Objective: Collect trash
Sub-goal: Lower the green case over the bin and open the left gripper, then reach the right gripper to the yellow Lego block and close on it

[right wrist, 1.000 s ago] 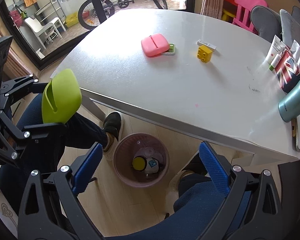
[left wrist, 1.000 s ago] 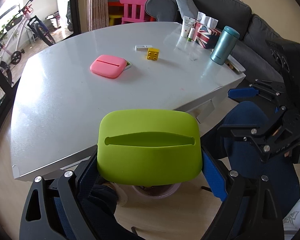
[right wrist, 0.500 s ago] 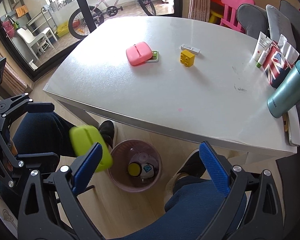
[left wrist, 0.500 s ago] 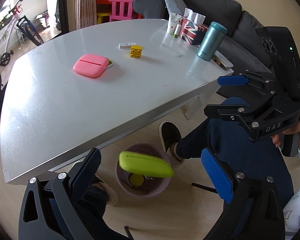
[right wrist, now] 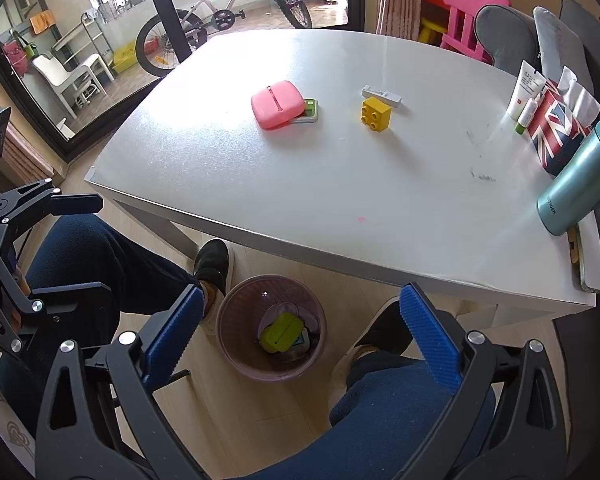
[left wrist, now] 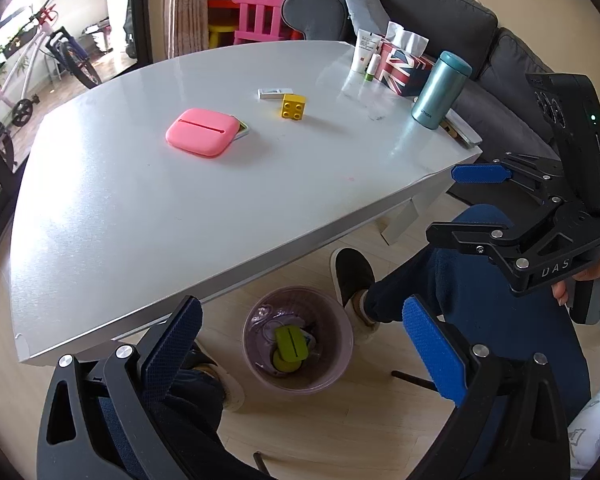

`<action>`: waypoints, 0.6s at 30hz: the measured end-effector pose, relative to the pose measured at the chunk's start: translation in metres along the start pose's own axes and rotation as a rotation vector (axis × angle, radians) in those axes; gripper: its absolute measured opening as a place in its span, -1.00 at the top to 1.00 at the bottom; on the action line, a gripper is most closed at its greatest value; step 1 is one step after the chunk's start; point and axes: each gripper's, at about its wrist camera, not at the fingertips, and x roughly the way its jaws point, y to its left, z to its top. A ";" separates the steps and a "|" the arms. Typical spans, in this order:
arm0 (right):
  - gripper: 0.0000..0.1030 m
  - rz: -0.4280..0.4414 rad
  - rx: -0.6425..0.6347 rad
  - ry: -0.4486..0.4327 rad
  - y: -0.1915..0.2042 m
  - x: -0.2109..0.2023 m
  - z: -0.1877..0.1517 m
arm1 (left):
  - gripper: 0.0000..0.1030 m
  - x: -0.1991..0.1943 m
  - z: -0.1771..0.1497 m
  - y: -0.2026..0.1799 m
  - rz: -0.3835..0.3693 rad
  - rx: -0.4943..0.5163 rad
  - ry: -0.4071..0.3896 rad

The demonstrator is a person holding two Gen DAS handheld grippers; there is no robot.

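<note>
Bin (left wrist: 260, 376) on floor already holds green case (left wrist: 290, 343); both grippers, left (left wrist: 300, 340) and right (right wrist: 300, 324), wide open, fingers empty. Next: pink case (left wrist: 201, 131) on surface (left wrist: 140, 216) — approach low, straddle its sides, close squarely

Light source: daylight from the glass doors (right wrist: 100, 52) beyond the table's far side.
Brightness: room bright and evenly lit.
Glare: white sheen on the table (right wrist: 228, 80) nearest the doors; paler streak by the teal flask (right wrist: 580, 178).
Shadows: soft, short; floor under the table dimmer.
Focus: sharp throughout, no motion blur.
Distortion: fisheye bending; table edges curve, corners dark.
</note>
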 end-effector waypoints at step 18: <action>-0.89 -0.017 -0.013 -0.024 -0.020 0.027 0.063 | -0.87 0.009 0.026 0.025 0.041 -0.015 -0.012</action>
